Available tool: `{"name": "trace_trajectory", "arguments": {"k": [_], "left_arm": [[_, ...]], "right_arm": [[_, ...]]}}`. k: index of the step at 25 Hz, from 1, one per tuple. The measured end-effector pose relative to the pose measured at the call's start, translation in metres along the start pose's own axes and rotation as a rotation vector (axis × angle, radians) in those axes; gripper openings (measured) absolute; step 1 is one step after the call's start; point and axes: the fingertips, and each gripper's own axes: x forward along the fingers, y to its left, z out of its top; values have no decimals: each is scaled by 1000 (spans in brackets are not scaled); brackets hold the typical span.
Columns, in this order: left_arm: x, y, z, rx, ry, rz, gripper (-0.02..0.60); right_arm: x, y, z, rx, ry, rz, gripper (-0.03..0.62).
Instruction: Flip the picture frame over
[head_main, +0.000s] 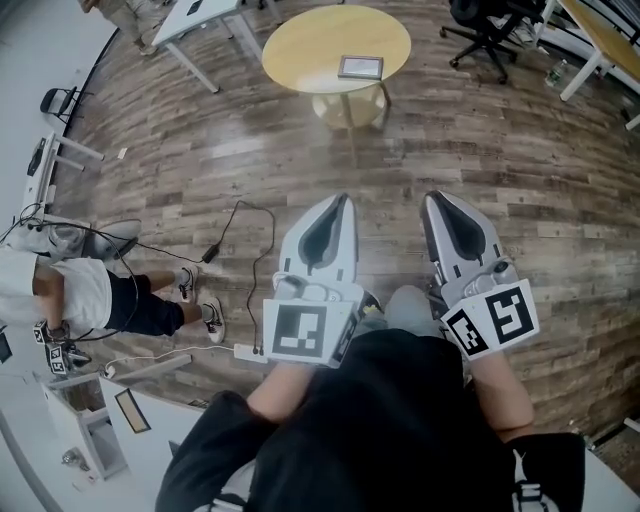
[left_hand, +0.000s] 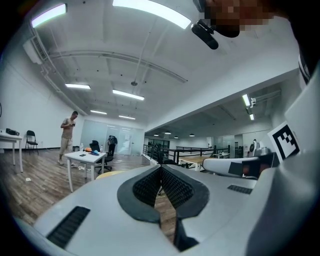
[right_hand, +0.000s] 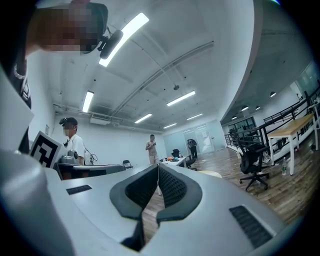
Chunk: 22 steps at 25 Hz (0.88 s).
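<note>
The picture frame lies flat on a round yellow table at the far end of the wooden floor, well ahead of both grippers. My left gripper and right gripper are held side by side, level, in front of my body, both pointing toward the table. In the left gripper view the left gripper has its dark pads meeting at the tip with nothing between them. The right gripper is shut and empty in the right gripper view. Only the table's yellow edge shows past the left jaws.
A white desk stands left of the table, and a black office chair and a wooden desk to its right. A cable and power strip lie on the floor at left, by a seated person.
</note>
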Motion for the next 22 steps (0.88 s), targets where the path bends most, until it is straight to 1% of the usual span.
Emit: {"name": "trace_trajectory", "arguments": {"k": [7,10,15,22], "left_arm": [[35,19,-2,-4,8,-2,23],[55,23,-2,-14,14,11,23],[107,25,-5,-2,37,22,23],[182,9,-2,34,48,22,23]], "right_arm": [[32,-22,-3,2,27,-4,18],[46,-36,-6,8,39,7,18],[78,-81,-6,30,40,19,18],[105,-155,4,51,5,19,18]]}}
